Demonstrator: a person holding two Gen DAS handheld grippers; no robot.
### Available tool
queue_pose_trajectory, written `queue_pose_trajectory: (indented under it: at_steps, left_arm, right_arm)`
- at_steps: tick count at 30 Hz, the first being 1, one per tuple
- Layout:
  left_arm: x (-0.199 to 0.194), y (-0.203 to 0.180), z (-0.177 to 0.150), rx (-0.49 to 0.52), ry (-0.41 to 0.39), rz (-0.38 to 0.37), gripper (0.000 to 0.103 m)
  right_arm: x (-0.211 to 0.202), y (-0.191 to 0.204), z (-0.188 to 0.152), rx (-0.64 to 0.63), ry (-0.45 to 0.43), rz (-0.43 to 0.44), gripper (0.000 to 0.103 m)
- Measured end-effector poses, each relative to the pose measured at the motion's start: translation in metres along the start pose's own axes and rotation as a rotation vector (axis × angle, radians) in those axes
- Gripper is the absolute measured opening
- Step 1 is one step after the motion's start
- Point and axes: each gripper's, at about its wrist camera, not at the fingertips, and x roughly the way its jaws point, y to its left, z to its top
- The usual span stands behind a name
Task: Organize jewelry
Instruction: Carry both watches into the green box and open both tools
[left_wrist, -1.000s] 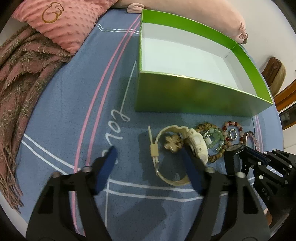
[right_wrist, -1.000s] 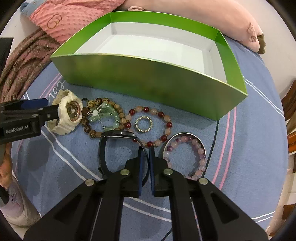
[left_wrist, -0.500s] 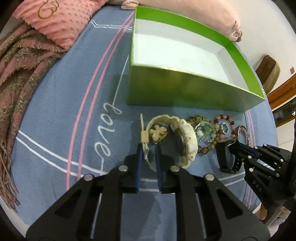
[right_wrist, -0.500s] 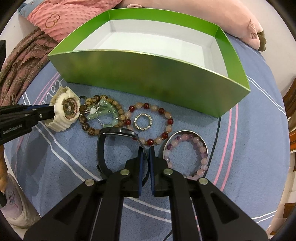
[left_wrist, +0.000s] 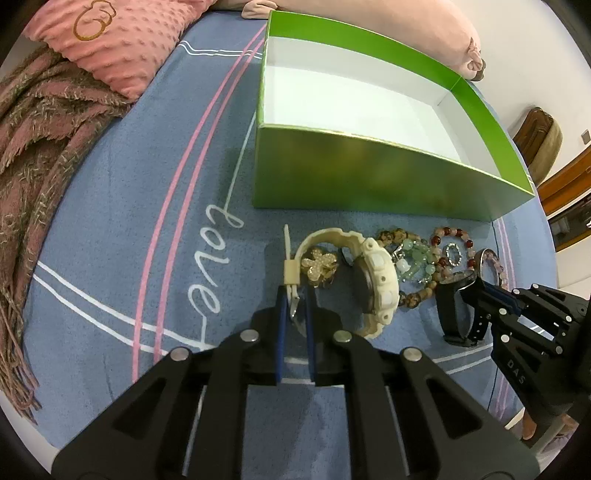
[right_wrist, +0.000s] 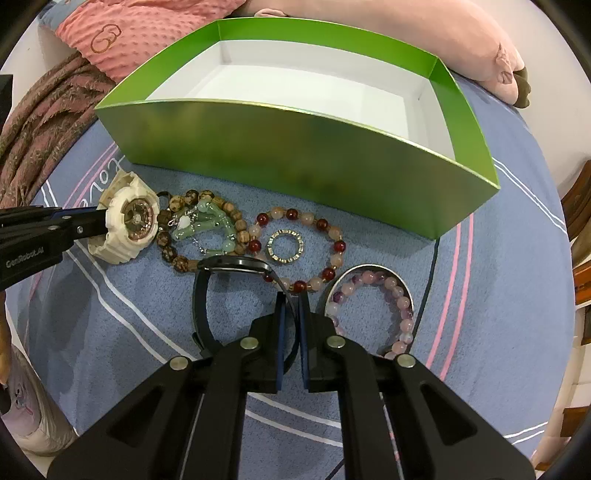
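My left gripper (left_wrist: 295, 295) is shut on the strap of the cream watch (left_wrist: 373, 280), which also shows in the right wrist view (right_wrist: 127, 225). A gold flower brooch (left_wrist: 318, 266) lies inside its loop. My right gripper (right_wrist: 290, 299) is shut on the strap of the black watch (right_wrist: 232, 264), also seen in the left wrist view (left_wrist: 452, 306). Between them lie a brown bead bracelet (right_wrist: 177, 258), a green jade bracelet (right_wrist: 210, 225), a red-and-peach bead bracelet (right_wrist: 332, 236), a silver ring (right_wrist: 285, 246) and a pink bead bracelet (right_wrist: 399, 295). The empty green box (right_wrist: 295, 147) stands behind.
Everything rests on a blue bedspread (left_wrist: 110, 240) with pink and white lines. A pink pillow (left_wrist: 110, 40) and a brown fringed blanket (left_wrist: 33, 140) lie at the far left. A pink plush cushion (right_wrist: 424, 33) lies behind the box.
My left gripper went from wide open to shut on the cream watch's strap. The cream watch has shifted slightly. My right gripper stays shut on the black watch.
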Motion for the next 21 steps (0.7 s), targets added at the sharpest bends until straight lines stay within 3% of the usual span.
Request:
queue_pose_trajectory:
  at_steps: [7,15,21]
  left_arm:
    - [-0.015,0.008,-0.003,-0.007,-0.038,-0.058,0.007]
    - [-0.062,0.012,-0.003,0.002,-0.142,-0.077,0.007]
    - [-0.087,0.007,0.030,-0.004,-0.208,-0.075,0.008]
  right_arm:
    - [-0.022,0.003,-0.005,-0.004,-0.062,0.035,0.002]
    - [-0.055,-0.005,0.002,0.009,-0.131,0.036,0.002]
    - [-0.084,-0.023,0.033,0.053,-0.228,0.044,0.002]
